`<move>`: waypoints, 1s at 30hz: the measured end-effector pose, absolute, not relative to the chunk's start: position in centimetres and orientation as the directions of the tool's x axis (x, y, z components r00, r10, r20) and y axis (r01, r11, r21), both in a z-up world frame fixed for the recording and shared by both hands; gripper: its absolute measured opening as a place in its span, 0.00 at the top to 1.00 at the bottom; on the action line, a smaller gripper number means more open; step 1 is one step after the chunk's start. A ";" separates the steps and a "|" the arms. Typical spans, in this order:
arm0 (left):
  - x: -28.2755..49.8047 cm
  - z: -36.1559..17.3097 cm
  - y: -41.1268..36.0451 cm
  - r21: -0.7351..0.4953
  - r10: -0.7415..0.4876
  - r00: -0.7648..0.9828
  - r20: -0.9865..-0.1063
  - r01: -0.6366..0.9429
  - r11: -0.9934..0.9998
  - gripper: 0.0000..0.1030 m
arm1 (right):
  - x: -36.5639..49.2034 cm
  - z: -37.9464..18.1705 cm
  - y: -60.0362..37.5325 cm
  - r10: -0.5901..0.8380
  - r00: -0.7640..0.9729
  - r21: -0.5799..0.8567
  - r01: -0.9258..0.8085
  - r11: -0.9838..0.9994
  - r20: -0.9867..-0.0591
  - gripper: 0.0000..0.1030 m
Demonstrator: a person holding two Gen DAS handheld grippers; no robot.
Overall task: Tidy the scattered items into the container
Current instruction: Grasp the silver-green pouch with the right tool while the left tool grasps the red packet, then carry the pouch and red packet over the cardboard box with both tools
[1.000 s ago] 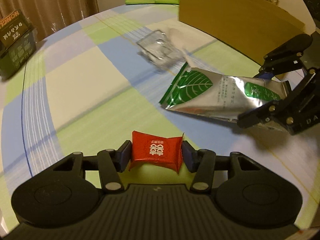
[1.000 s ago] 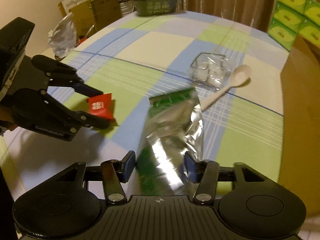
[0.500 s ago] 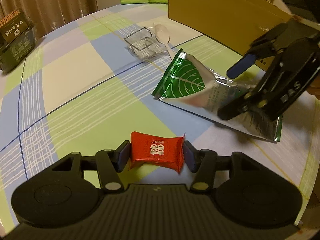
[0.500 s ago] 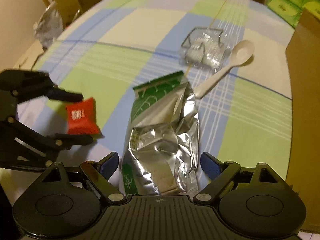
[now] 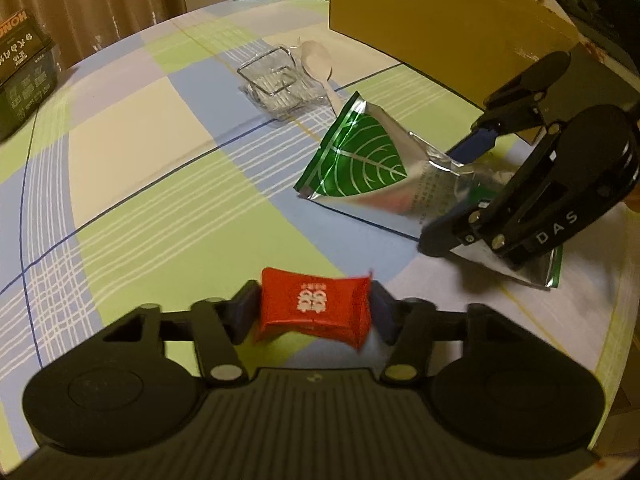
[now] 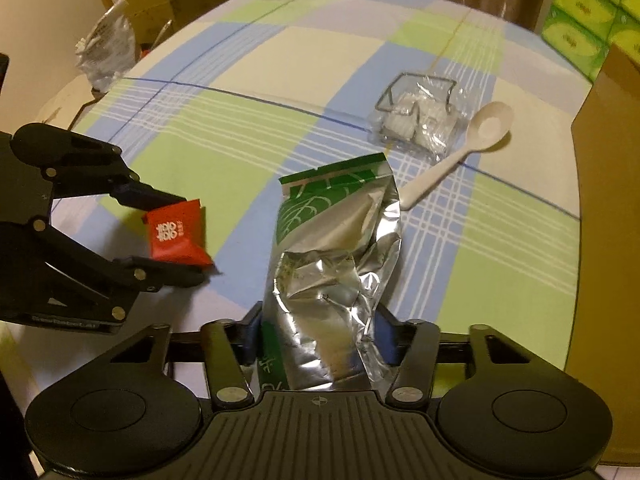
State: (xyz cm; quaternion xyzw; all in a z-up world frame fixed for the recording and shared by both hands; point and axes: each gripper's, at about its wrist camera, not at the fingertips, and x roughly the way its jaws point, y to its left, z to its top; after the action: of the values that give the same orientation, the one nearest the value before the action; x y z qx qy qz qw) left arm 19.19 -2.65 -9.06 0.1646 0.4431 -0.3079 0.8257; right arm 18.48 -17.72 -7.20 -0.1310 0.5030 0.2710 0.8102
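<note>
The left hand-held gripper (image 5: pixel 314 312) is clamped on a red sachet (image 5: pixel 316 306), its blue pads pressing the packet's two short ends; the sachet sits squarely between the fingers, at 12 o'clock from the tool's body in the left wrist view.

The right hand-held gripper (image 6: pixel 320 334) has just been closing, and its pads now press the crumpled near end of a silver pouch with a green leaf print (image 6: pixel 336 264). The pouch runs away from the fingers toward 12 o'clock, its green end resting on the bench (image 6: pixel 248 132).

At 1 o'clock from the pouch's far end lies a white plastic spoon (image 6: pixel 472 146), its handle tip at the pouch's edge. Just beside the spoon bowl, at its 10 o'clock, stands a clear plastic tray (image 6: pixel 418 118).

The cardboard box (image 5: pixel 436 16) stands at the bench's edge, at 1 o'clock in the left wrist view, apart from both held things.
</note>
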 end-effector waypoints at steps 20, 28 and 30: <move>14.7 -6.7 -2.8 -0.047 -0.359 0.459 -0.813 0.562 0.826 0.59 | 13.9 -2.9 -20.5 0.338 0.431 0.098 -0.490 0.866 -0.837 0.55; 12.8 -5.2 -3.2 -0.040 -0.340 0.484 -0.807 0.528 0.848 0.59 | 12.1 -1.0 -21.9 0.349 0.465 0.107 -0.471 0.876 -0.813 0.55; 12.4 -4.8 -3.4 -0.037 -0.336 0.488 -0.806 0.524 0.851 0.59 | 11.8 -0.6 -22.2 0.352 0.474 0.108 -0.466 0.878 -0.807 0.55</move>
State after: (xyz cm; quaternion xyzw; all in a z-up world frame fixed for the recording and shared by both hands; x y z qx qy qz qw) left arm 12.41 -3.39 -4.78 0.1070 0.4393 -0.2512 0.8559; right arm 11.77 -22.19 -0.58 -0.0632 0.4536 0.2388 0.8563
